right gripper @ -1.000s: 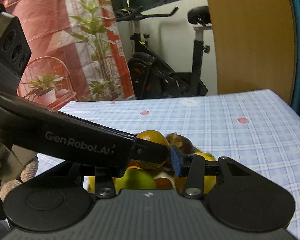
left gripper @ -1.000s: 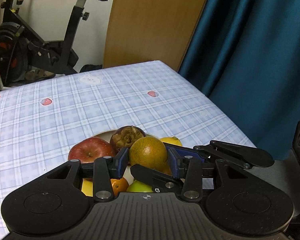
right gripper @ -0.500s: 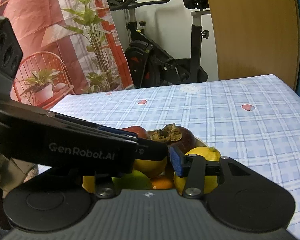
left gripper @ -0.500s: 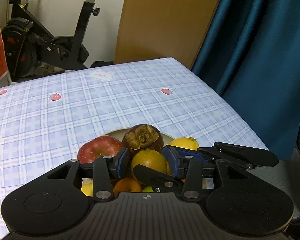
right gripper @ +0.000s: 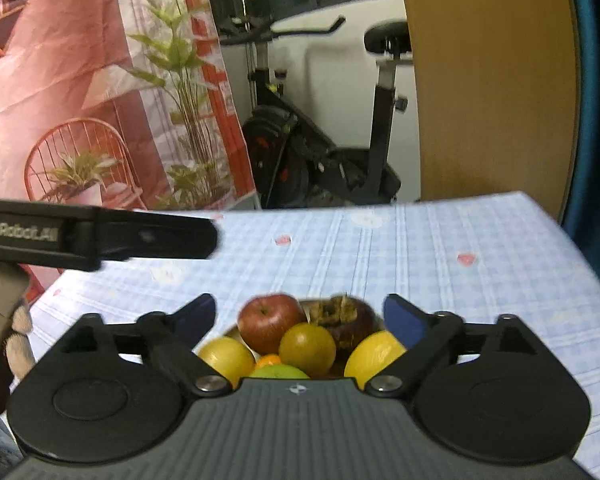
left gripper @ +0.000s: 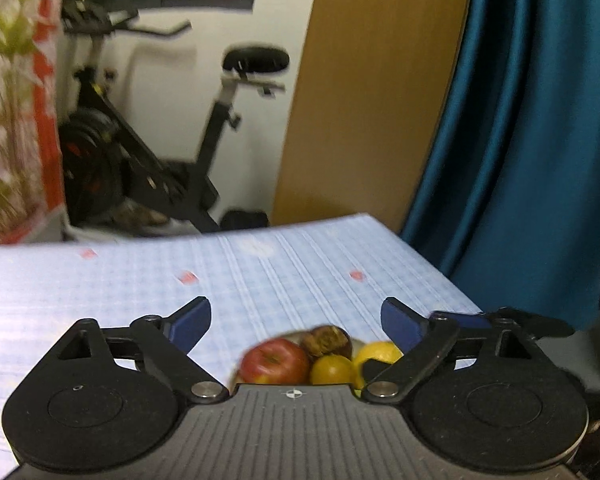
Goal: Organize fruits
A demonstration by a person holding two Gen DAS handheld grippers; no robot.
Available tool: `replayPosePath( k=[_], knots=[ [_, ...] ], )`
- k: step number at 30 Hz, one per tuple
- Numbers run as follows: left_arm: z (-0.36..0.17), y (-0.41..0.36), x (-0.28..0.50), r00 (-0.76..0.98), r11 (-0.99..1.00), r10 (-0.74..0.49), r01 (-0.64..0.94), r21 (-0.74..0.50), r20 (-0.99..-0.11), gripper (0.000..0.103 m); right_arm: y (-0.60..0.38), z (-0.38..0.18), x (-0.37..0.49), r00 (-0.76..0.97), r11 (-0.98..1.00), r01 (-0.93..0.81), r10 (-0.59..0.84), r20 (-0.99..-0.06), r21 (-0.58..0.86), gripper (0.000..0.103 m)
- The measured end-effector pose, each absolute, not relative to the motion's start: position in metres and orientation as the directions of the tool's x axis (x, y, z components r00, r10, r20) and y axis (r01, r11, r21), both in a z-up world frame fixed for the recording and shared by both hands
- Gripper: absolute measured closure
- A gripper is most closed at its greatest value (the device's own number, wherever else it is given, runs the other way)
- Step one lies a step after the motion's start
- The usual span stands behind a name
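Note:
A plate [right gripper: 233, 333] heaped with fruit sits on the blue checked tablecloth. On it are a red apple [right gripper: 269, 322], a brown-orange round fruit [right gripper: 307, 349] on top, a dark mangosteen [right gripper: 346, 318], two lemons [right gripper: 374, 354], a green fruit [right gripper: 280, 371] and a small orange. In the left wrist view the apple [left gripper: 274, 362], round fruit [left gripper: 332, 369], mangosteen [left gripper: 327, 340] and lemon [left gripper: 376, 354] show low between the fingers. My left gripper [left gripper: 296, 322] is open and empty above the pile. My right gripper [right gripper: 299, 316] is open and empty, just behind the pile.
The left gripper's arm [right gripper: 100, 236] crosses the left of the right wrist view, held by a gloved hand [right gripper: 4, 320]. An exercise bike [right gripper: 320, 152], a wooden board [right gripper: 488, 80], a teal curtain [left gripper: 540, 140] and plants stand beyond the table's far edge [right gripper: 380, 208].
My left gripper opened and let go of the brown-orange fruit, which now rests on the pile, then lifted up and back. My right gripper has opened too.

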State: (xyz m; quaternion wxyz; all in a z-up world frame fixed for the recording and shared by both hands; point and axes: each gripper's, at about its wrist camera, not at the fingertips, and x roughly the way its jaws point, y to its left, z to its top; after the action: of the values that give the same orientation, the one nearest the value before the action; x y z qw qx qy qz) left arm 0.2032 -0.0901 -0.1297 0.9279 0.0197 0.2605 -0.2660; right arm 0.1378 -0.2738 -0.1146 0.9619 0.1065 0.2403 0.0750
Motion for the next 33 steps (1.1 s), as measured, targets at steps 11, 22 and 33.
replayPosePath(
  k=[11,22,33],
  knots=[
    [-0.068,-0.033,0.125,0.860,0.951,-0.293,0.307,-0.036,-0.418,0.006,-0.253,-0.057,0.082,0.913,0.969,-0.094,0.175,-0.369,0.227,0.000],
    [-0.023,-0.014,0.058,0.929,0.979,-0.171,0.198,0.049,-0.329,0.003,-0.226,-0.021,0.038,0.925,0.974,-0.104,0.169,-0.339,0.201,0.000],
    [-0.021,-0.007,0.044,0.942,0.991,-0.114,0.131,0.035,-0.316,0.003,-0.222,-0.014,0.029,0.925,0.979,-0.095,0.155,-0.348,0.183,0.000]
  ],
)
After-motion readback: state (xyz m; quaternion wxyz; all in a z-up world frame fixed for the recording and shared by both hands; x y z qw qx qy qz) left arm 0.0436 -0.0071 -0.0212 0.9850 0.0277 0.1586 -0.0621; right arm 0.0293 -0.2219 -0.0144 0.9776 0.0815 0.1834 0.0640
